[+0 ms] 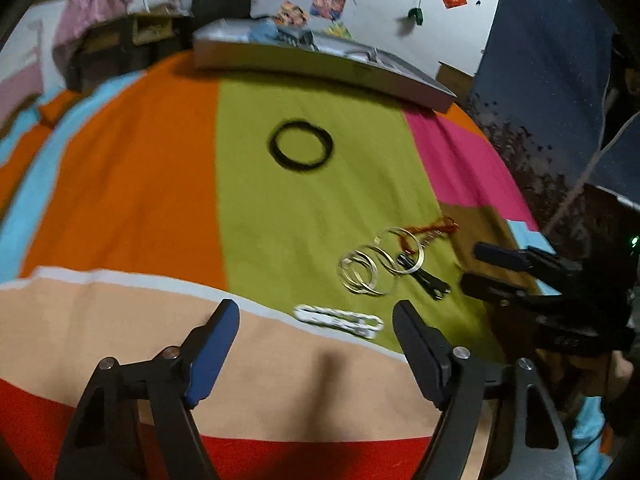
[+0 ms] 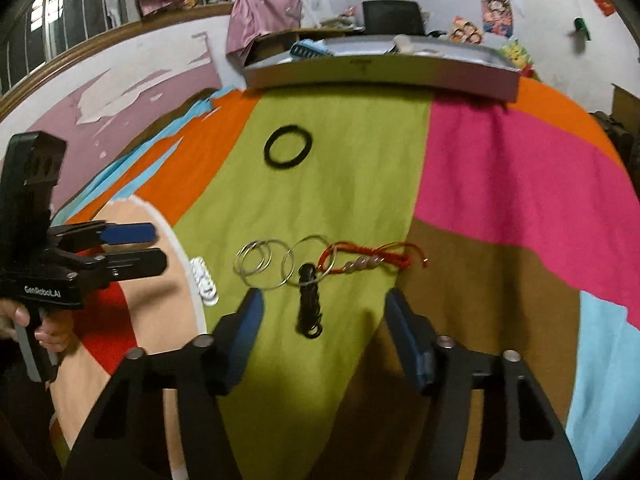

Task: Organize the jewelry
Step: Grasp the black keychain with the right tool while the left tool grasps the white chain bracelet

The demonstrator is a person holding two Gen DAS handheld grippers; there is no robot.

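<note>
Right wrist view, grey tray point(image 2: 380, 74) beyond black ring point(image 2: 288, 147), colourful cloth point(image 2: 520, 184)

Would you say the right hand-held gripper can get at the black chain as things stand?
Probably yes: the right hand-held gripper is open with the black chain lying between its fingers, though a silver ring overlaps the chain's far end.

Both grippers point(image 1: 316, 322) point(image 2: 324, 312) are black with blue finger pads point(image 1: 214, 344), silver screws, and maybe "GenRobot.AI" in white letters.
</note>
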